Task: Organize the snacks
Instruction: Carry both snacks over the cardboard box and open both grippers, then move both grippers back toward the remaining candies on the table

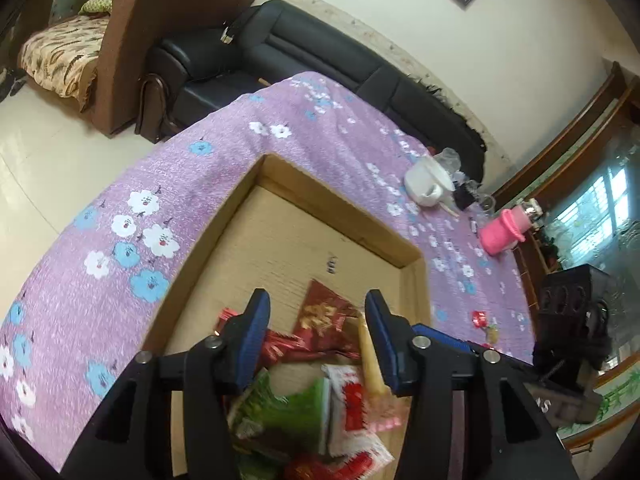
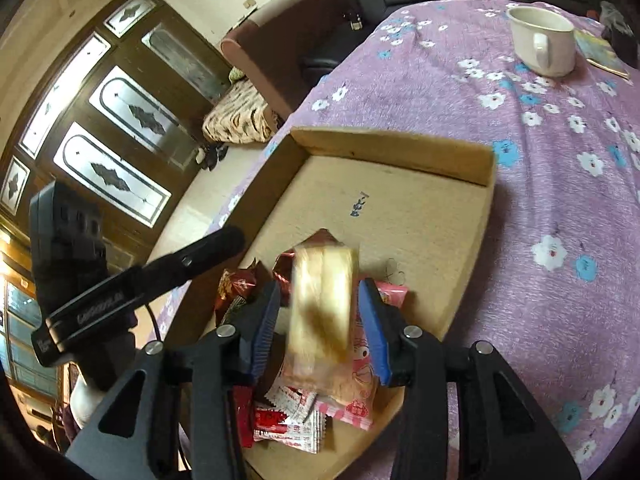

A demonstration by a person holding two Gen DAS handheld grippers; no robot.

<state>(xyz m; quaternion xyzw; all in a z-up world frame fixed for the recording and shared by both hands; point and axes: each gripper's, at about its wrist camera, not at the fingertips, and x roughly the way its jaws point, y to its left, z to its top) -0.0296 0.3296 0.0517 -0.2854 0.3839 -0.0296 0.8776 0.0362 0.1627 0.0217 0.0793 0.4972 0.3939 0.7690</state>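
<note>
A shallow cardboard box (image 1: pixel 340 200) (image 2: pixel 400 148) lies on the purple flowered tablecloth. Several snack packets are piled at its near end: red ones (image 1: pixel 324 316), a green one (image 1: pixel 296 404) and red-and-white ones (image 2: pixel 288 420). My left gripper (image 1: pixel 316 300) hangs open over this pile with nothing pressed between its blue pads. My right gripper (image 2: pixel 319 290) is open too. A pale tan wafer packet (image 2: pixel 322 304), blurred, sits loose between its pads above a pink packet (image 2: pixel 360 404). The left gripper's black finger (image 2: pixel 208 246) reaches in from the left in the right wrist view.
A white mug (image 1: pixel 426 184) (image 2: pixel 542 40) stands on the cloth beyond the box, with a pink bottle (image 1: pixel 500 232) and glassware past it. Two small candies (image 1: pixel 482 320) lie on the cloth right of the box. A black sofa (image 1: pixel 280 52) sits behind the table.
</note>
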